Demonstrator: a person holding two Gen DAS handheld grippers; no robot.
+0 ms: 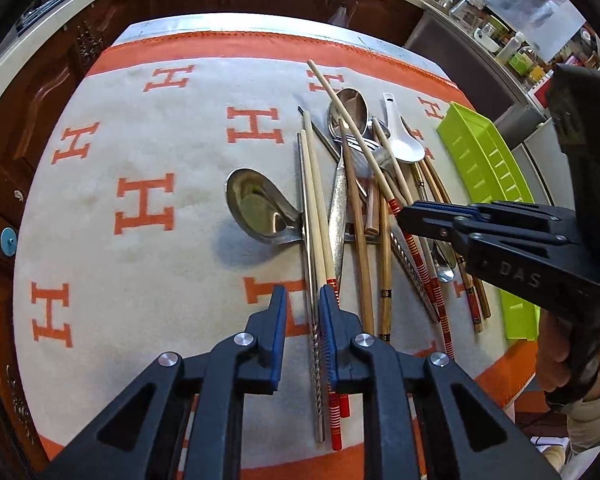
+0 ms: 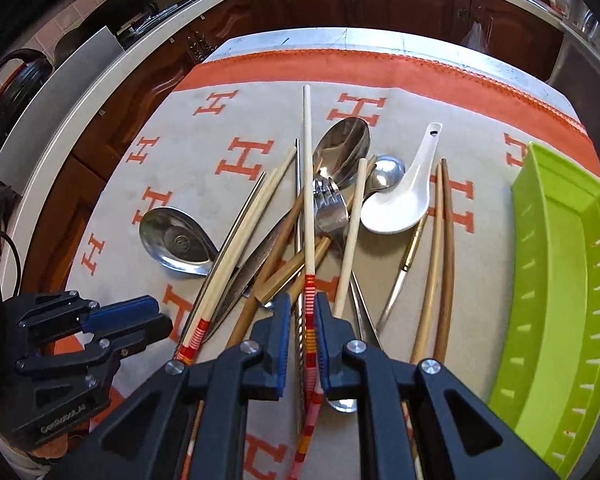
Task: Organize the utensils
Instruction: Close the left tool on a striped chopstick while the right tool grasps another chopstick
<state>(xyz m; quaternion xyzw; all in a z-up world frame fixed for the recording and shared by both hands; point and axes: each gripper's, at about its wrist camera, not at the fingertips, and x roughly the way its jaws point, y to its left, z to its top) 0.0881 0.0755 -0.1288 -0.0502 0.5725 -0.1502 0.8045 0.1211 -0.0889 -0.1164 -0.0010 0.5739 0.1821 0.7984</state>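
A heap of utensils lies on the orange-and-white cloth (image 1: 148, 132): wooden and pale chopsticks, steel spoons, a fork (image 2: 332, 208) and a white ceramic spoon (image 2: 400, 208). My left gripper (image 1: 302, 292) points down at the heap's near left side. A thin metal chopstick (image 1: 315, 340) lies between its narrow jaws, close to the right pad, with a gap on the left. My right gripper (image 2: 302, 300) is shut on the striped end of a long pale chopstick (image 2: 307, 184). It also shows in the left wrist view as the right gripper (image 1: 404, 212), and the left gripper (image 2: 162, 316) shows in the right wrist view.
A lime-green slotted tray (image 2: 560, 280) stands at the cloth's right edge, beside the heap. A wide steel spoon (image 1: 256, 208) lies left of the pile. Dark wooden cabinets and a counter ring the table's far side. A hand (image 1: 556, 360) holds the right gripper.
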